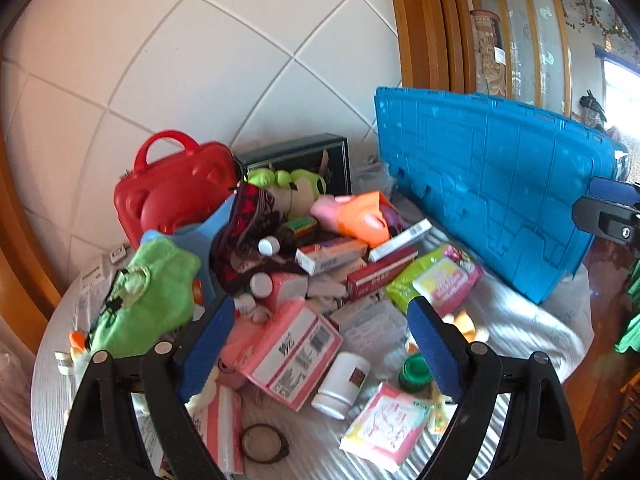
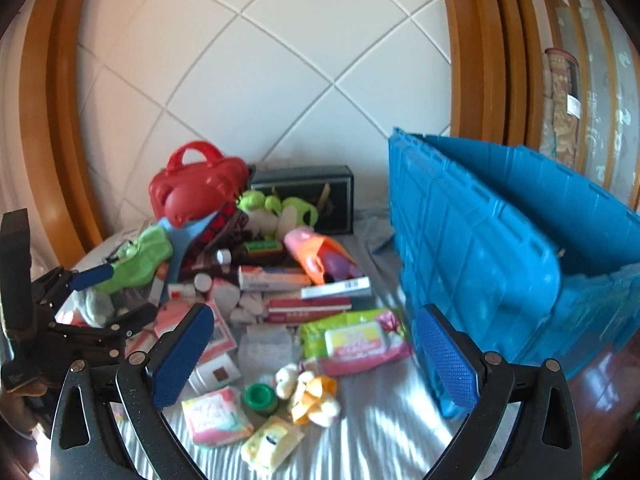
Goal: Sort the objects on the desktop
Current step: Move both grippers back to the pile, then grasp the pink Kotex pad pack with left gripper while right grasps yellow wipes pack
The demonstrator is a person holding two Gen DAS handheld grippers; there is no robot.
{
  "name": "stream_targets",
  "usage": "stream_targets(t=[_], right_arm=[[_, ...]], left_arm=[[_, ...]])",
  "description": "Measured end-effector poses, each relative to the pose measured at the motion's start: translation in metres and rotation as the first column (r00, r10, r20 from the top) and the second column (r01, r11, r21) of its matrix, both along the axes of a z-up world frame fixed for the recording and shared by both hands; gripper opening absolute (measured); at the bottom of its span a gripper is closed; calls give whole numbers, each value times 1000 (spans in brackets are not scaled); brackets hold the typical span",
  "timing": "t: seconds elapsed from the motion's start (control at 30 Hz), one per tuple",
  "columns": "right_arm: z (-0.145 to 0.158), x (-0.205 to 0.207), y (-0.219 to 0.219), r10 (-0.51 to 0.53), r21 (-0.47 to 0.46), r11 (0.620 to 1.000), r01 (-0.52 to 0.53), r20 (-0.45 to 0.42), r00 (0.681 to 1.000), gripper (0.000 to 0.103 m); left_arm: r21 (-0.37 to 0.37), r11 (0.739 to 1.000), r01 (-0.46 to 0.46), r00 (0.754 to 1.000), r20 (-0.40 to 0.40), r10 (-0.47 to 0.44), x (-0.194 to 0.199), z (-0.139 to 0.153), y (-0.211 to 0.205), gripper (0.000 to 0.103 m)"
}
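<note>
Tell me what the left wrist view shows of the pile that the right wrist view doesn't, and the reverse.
Only the left wrist view shows the round dark-rimmed compact near its open left hand-held gripper, and the white bottle whole. Only the right wrist view shows the inside of the blue crate, the yellow plush toy, the yellow tissue pack, and the left hand-held gripper from the side. Both show the red case, the green wipes pack, the green jar and the tablecloth. The right hand-held gripper is open.
</note>
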State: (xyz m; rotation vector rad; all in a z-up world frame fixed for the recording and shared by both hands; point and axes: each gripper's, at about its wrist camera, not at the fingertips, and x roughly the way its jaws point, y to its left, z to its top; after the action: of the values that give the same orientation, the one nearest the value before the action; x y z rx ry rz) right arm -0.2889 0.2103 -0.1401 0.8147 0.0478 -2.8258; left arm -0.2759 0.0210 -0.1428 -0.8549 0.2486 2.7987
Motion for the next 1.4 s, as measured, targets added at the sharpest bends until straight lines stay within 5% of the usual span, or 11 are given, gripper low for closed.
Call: stream_targets(t=[0.23, 0.4, 0.53, 0.8, 0.9, 0.97, 1.07, 1.17, 1.4], right_arm=[[-52, 0, -16, -38, -10, 999, 40, 172, 984, 102], [-54, 7, -14, -42, 8, 999, 41, 178, 983, 103], [-60, 9, -9, -40, 29, 999, 35, 199, 979, 102], [-115, 9, -9, -28, 31, 999, 19, 338, 941, 96], [-136, 8, -18, -37, 20, 999, 32, 393, 919, 95], [-150, 3, -24, -65, 28, 998, 59, 431, 900, 92], [-173, -7, -33, -103, 41, 995, 96, 474, 874, 89], [-195, -15, -40, -123, 25, 991, 130, 535, 836, 81], [-226, -26, -61, -155, 35, 986, 166, 581, 799, 79]], left_arm=[[-3, 994, 109, 988, 113, -108, 7, -56, -9, 88], [-49, 974, 221, 961, 183, -209, 10, -92, 9, 88], [-1, 961, 277, 929, 256, -267, 6, -113, 22, 88], [-14, 943, 333, 891, 332, -310, 6, -156, 39, 88], [-15, 941, 339, 891, 325, -316, 3, -161, 38, 88], [13, 944, 329, 881, 356, -312, -6, -164, 36, 75], [27, 938, 346, 871, 362, -332, -9, -164, 30, 69], [-23, 931, 363, 873, 356, -332, -6, -162, 19, 66], [15, 932, 363, 864, 368, -343, -3, -161, 1, 65]])
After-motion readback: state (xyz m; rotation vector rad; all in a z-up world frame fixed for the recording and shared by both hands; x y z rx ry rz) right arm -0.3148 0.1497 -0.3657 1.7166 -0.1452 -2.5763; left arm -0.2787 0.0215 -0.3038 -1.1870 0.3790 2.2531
